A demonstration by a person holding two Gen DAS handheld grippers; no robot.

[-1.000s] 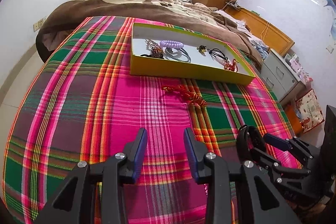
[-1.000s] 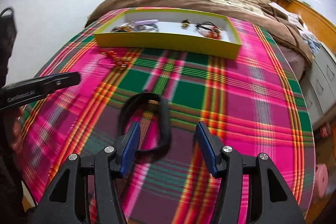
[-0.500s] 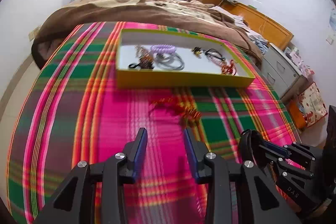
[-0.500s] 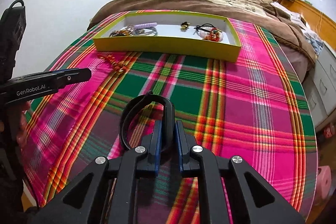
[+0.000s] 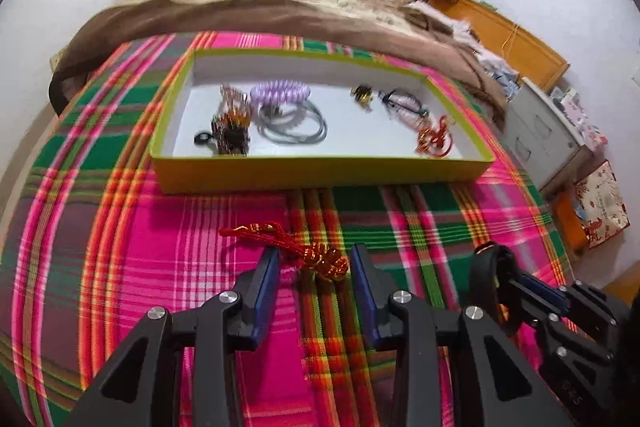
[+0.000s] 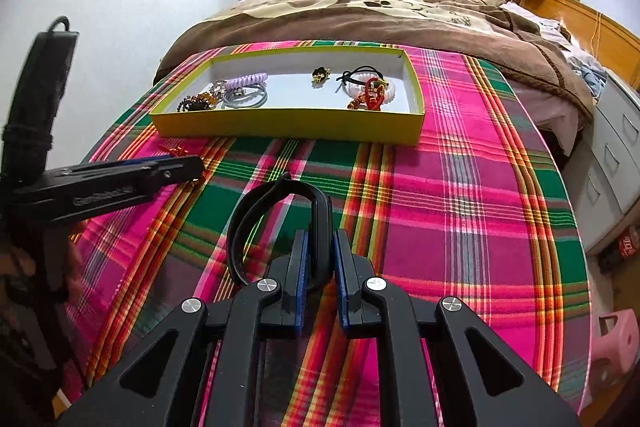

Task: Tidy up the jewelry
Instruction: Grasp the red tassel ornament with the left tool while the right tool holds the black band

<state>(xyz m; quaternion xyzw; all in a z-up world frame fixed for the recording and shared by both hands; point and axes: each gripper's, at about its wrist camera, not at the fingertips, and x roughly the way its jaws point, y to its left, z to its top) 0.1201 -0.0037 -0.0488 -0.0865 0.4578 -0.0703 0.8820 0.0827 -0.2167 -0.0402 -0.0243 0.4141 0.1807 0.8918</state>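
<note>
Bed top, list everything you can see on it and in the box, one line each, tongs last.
plaid cloth: one, pink, green and orange, covering the near bed
brown blanket: one, beyond the box
box: one, yellow-green, white inside, on the cloth
lilac coil band: one, in box, left part
grey rings: a few, in box, beside the coil
beaded piece: one, dark and amber, box's left
red ornament: one, box's right
red knot cord: one, on cloth, between left tongs, open
black band: one, gripped by right tongs
</note>
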